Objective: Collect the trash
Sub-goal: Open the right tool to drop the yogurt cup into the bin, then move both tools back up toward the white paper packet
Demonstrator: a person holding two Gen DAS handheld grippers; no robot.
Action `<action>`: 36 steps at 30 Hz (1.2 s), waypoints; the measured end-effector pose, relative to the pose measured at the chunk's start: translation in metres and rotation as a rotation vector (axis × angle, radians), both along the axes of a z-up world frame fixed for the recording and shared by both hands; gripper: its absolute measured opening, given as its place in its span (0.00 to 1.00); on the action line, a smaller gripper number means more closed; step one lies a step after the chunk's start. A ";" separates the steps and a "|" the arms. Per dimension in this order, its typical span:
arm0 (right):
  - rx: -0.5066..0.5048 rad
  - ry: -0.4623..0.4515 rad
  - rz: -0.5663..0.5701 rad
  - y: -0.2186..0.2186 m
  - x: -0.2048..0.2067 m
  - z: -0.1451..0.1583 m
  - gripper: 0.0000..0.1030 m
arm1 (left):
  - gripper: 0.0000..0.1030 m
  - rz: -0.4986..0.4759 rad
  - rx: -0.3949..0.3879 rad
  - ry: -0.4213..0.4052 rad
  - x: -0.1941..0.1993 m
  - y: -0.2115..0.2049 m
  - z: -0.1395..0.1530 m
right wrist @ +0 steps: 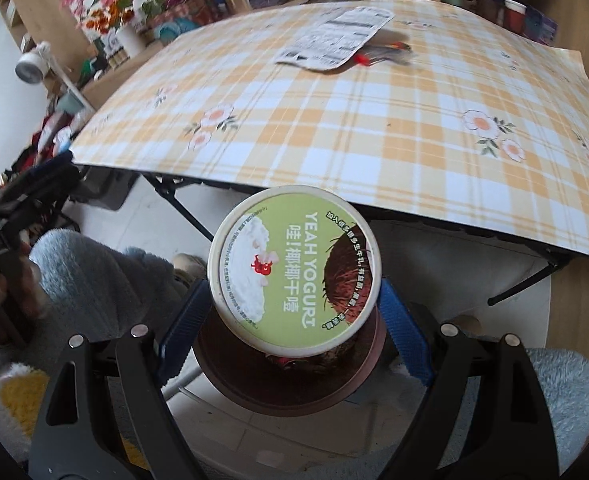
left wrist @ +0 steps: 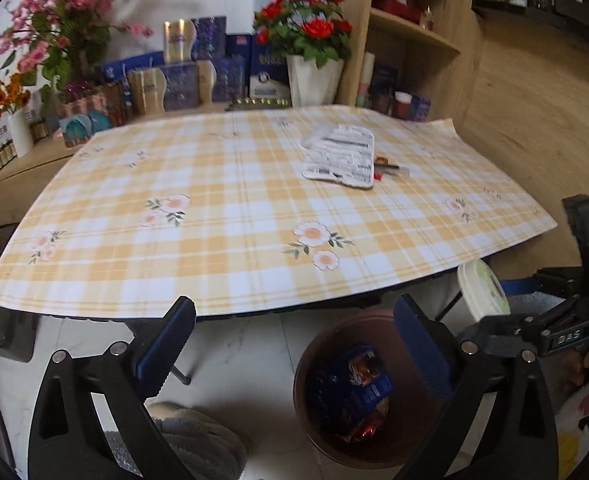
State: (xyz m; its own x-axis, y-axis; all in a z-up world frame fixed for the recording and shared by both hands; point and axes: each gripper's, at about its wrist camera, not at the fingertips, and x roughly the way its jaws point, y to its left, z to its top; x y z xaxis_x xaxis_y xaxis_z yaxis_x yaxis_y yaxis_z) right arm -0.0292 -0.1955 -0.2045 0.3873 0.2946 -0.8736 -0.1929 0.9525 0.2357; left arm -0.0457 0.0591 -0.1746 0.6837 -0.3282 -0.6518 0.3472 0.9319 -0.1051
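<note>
Right gripper (right wrist: 294,320) clamps the yogurt tub (right wrist: 294,268) by its sidewalls, directly above the brown bin (right wrist: 290,376); light, thin-walled, probably crushable. Left gripper (left wrist: 294,344) gapes empty.

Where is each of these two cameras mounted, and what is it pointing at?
Left wrist: on the left tool, open, facing the checked table and trash bin; a hand shows at right.
Right wrist: on the right tool, gripping a yogurt tub over the bin.
Both show the table, bin, tub and printed wrapper.
</note>
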 end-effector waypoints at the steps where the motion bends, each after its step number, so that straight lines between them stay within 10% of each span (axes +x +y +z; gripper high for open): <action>1: -0.006 0.005 0.001 0.002 0.001 -0.002 0.82 | 0.94 0.000 -0.019 -0.007 -0.002 0.002 0.000; 36: -0.015 -0.001 -0.131 -0.002 0.004 -0.023 0.92 | 0.94 -0.024 0.039 0.069 0.005 -0.015 -0.029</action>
